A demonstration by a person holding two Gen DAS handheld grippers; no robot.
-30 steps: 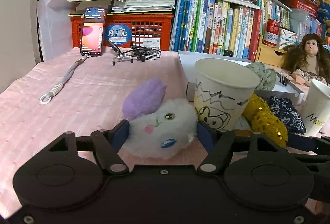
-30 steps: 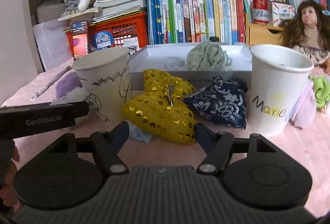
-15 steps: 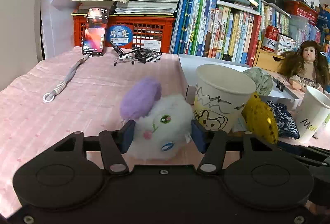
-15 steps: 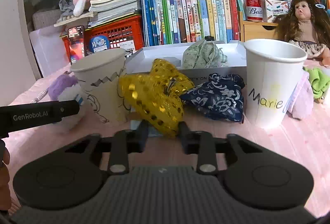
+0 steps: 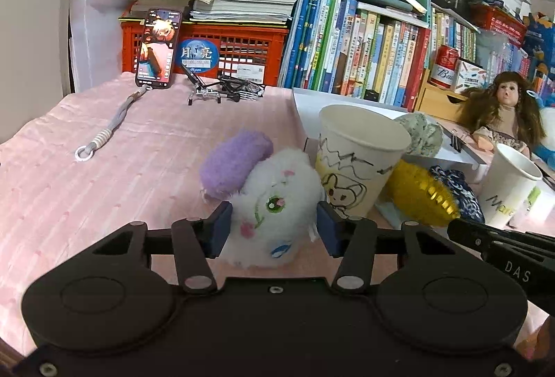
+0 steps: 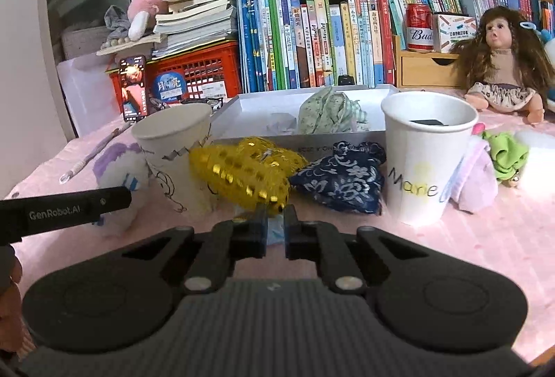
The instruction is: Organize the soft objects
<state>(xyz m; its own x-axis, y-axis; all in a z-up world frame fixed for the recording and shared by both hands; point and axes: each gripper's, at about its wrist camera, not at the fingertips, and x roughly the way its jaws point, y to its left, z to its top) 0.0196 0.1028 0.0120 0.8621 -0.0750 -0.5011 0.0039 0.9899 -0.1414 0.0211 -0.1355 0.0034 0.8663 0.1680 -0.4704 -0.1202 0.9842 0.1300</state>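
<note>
L gripper (image 5: 272,228) closing on white plush (image 5: 274,207) left of doodled cup (image 5: 360,165); R gripper (image 6: 275,221) clenched on gold sequin pouch (image 6: 242,172), right of cup.

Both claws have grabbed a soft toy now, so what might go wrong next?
The left gripper is closing on the white plush right beside the drawn-on paper cup; lifting carelessly may tip it. The right gripper pinches only an edge of the gold sequin bow, which might slip free or drag the blue floral pouch.
</note>
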